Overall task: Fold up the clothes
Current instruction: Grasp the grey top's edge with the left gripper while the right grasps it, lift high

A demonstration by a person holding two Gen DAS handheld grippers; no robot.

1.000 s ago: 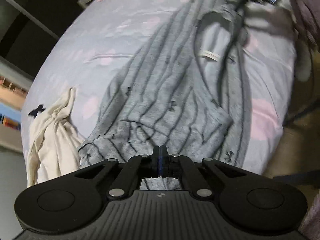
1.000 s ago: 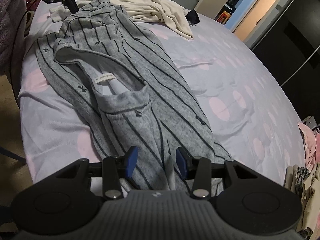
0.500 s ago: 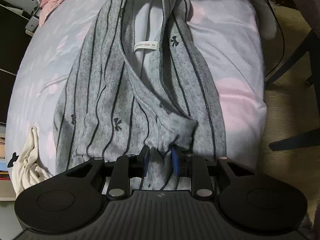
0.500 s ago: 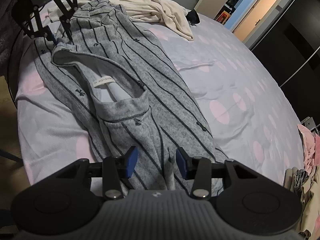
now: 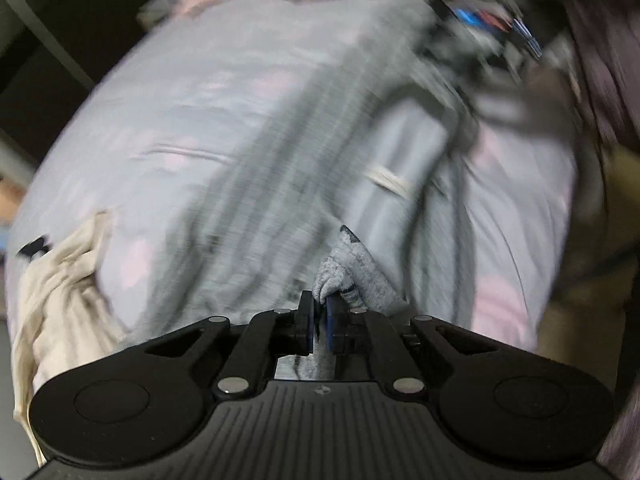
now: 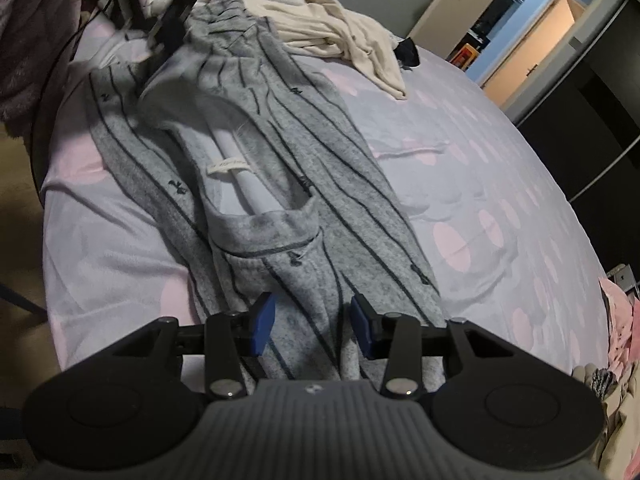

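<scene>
I am looking across a bed (image 6: 500, 184) covered by a pale lilac sheet with pink dots. At two o'clock a door (image 6: 444, 4) with a metal handle is standing open, and warm light is spilling from the lit room (image 6: 532, 44) behind it. Dark wardrobe fronts (image 6: 592, 128) are running along the wall at three o'clock. A beige floor (image 6: 18, 168) is showing at nine o'clock. The room itself is lying dim.
</scene>
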